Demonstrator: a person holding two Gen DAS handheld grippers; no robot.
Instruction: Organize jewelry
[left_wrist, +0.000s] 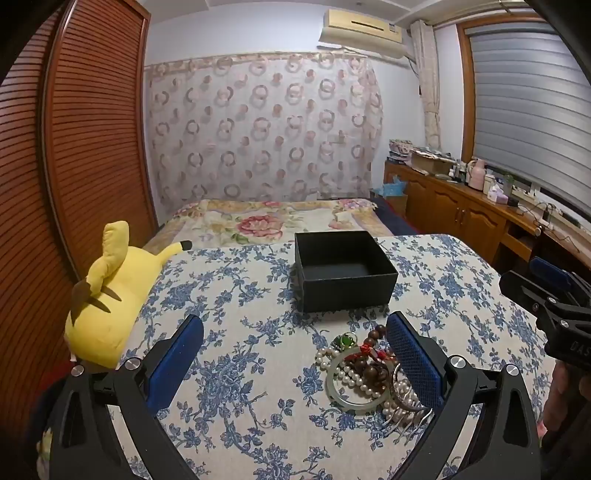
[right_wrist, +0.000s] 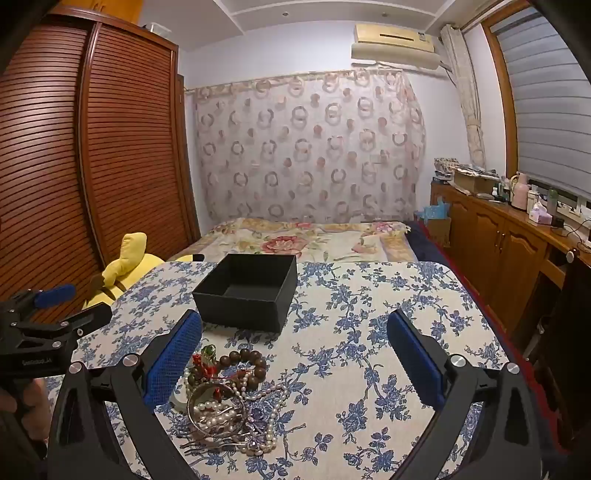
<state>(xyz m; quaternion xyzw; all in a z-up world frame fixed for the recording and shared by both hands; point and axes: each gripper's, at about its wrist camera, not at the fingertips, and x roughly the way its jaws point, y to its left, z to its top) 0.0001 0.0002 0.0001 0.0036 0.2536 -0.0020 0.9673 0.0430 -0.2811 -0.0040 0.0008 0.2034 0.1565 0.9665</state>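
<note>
Jewelry pile lies tangled near the empty black box: light, slippery strands. Rigid bangle offers best purchase. Both grippers' fingers spread, holding nothing.

- Bedroom with pale lilac walls and white stepped ceiling; dim, even indoor light
- Bed with floral cover as landmark, lying lengthwise toward the far wall
- Behind the bed's head: sheer curtain printed with pinkish rings, hung across the wall
- Above and right of the bed: cream air conditioner near the ceiling
- Left of the bed: tall wooden wardrobe with louvred doors
- Right of the bed: low wooden cabinets, top cluttered with bottles, boxes, cables; above them a wood-framed window behind grey blinds; pale drape tied in the corner
- Near the bed's foot: blue-flowered tablecloth; yellow plush toy on its left
</note>
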